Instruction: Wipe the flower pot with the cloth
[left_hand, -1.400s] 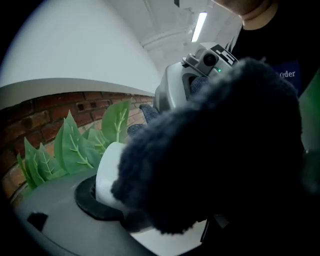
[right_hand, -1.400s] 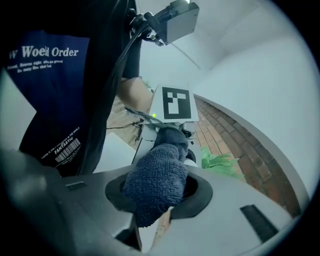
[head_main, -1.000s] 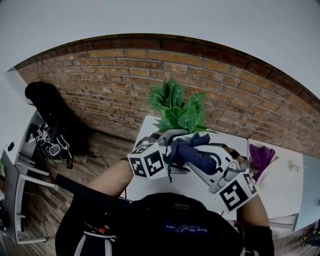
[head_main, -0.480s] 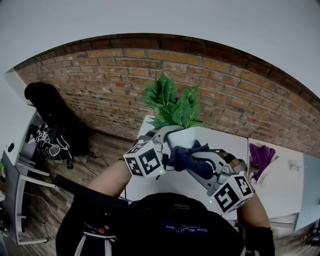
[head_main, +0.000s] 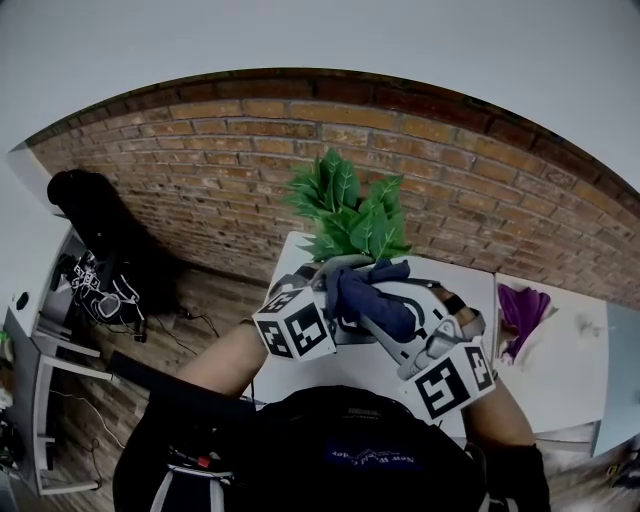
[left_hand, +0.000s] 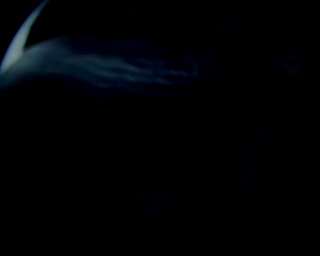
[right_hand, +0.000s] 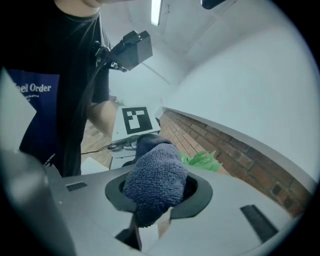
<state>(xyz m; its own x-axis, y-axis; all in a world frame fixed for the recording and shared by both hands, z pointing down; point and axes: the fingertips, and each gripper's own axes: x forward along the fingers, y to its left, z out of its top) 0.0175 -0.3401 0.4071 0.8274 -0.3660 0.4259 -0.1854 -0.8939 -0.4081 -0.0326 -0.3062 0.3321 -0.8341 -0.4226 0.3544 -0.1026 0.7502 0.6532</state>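
Note:
A white flower pot (head_main: 335, 266) with a green leafy plant (head_main: 348, 212) is at the far left of the white table (head_main: 478, 285). My left gripper (head_main: 322, 283) reaches its rim and seems shut on it; the jaws themselves are hidden. The left gripper view is almost black, with only faint blue folds. My right gripper (head_main: 372, 306) is shut on a bunched dark blue cloth (head_main: 365, 296), pressed against the pot just below the leaves. In the right gripper view the cloth (right_hand: 155, 182) bulges up between the jaws of the right gripper (right_hand: 148, 231), with the leaves (right_hand: 202, 160) behind it.
A brick wall (head_main: 200, 190) runs behind the table. A purple thing (head_main: 521, 308) lies on the table's right part. On the floor at the left are a black bundle (head_main: 85, 200), cables (head_main: 105, 290) and a white shelf (head_main: 45, 350).
The cloth and my right gripper have moved up along the pot toward the leaves. Pot, plant and left gripper shifted slightly left, then back a little.

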